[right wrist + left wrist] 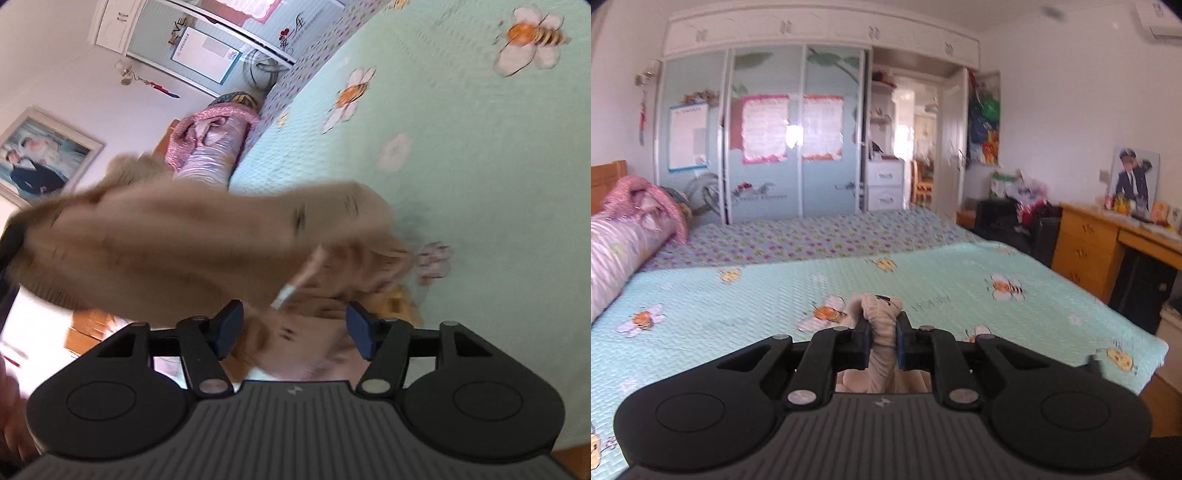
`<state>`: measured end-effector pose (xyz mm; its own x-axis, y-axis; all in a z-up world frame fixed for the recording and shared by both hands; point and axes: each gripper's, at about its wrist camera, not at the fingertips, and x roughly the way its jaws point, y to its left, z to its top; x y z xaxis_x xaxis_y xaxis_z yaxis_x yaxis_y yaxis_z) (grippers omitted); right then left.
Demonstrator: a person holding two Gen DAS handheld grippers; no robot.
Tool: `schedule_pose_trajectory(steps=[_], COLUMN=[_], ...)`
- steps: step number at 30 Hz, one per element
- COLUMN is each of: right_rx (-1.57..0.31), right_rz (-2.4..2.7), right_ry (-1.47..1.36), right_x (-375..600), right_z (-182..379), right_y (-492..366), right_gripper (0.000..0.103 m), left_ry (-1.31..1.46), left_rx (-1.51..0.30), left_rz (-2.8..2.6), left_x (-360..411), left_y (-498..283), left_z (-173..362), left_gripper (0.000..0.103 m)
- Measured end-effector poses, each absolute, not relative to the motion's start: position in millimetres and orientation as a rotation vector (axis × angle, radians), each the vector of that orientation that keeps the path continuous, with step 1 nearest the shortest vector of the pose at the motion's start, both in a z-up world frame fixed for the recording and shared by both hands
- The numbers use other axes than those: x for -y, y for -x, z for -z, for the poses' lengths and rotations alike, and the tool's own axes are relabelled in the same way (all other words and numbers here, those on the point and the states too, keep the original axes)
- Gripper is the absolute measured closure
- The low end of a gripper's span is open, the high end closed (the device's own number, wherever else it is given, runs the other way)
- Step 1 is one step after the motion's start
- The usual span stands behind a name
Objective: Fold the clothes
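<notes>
Mint quilt (746, 295) with bees covers the near half of the bed (812, 232); beyond it lies a flowered sheet, and a pink bolster (624, 243) runs along the left side. Nothing folded shows anywhere on the bed in either view.

Above the quilt hangs the one piece of clothing I can see, a beige garment (177, 243). It is bunched and off the surface, not laid flat; in the right view it sweeps across in a blur, with a white tag or drawstring (295, 284) dangling from it. What kind of garment it is I cannot say.

Smaller still: the left gripper (882, 341) has its jaws clenched on a gathered, ribbed edge of the garment, holding it up. The right gripper (295, 328) has its jaws spread wide, cloth just ahead of them but not pinched.

So, judging by this, the garment is in hand and unfolded. It would need spreading flat, and all the folding is left.
</notes>
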<state>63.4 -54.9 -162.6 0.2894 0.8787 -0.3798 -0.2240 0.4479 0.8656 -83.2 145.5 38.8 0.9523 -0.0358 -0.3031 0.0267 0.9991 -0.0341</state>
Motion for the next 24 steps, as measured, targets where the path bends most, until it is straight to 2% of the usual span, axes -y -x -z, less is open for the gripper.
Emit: schedule_pose_trajectory(steps=[6, 9, 11, 12, 13, 16, 18, 21, 24], right_rx=[-1.161, -1.229, -1.259, -1.256, -1.251, -1.195, -1.168, -1.076, -0.876], right_rz=[-0.795, -0.755, -0.709, -0.704, -0.698, -0.697, -0.691, -0.702, -0.730], right_ry=[-1.198, -1.398, -1.451, -1.466, -1.479, -1.494, -1.509, -1.513, -1.437], right_x=[30.8, 18.7, 10.9, 9.3, 8.0, 11.8, 15.9, 42.3, 98.6], right_z=[187.3, 199.9, 212.1, 214.8, 217.2, 214.4, 211.6, 194.4, 133.7], right_y=[-76.7, -83.4, -87.9, -91.4, -94.7, -106.6, -115.1, -127.4, -149.8], right_gripper=[0.030, 0.031, 0.049, 0.063, 0.073, 0.088, 0.093, 0.094, 0.095], left_ry=[0.013, 0.021, 0.034, 0.036, 0.033, -0.001, -0.032, -0.066, -0.106], left_rx=[-0.268, -0.266, -0.265, -0.265, -0.264, -0.255, -0.243, -0.210, -0.131], left_rz=[0.009, -0.009, -0.014, -0.014, -0.012, 0.003, 0.013, 0.027, 0.063], left_x=[-157.5, -161.3, -162.2, -162.2, -160.6, -150.6, -143.1, -129.2, -108.5], left_y=[96.2, 93.5, 91.5, 90.3, 87.8, 82.6, 75.4, 58.6, 41.9], left_z=[-51.7, -50.1, -48.9, -49.1, -49.1, -58.0, -68.7, -91.8, -123.0], left_gripper=[0.087, 0.087, 0.087, 0.087, 0.087, 0.086, 0.086, 0.086, 0.086])
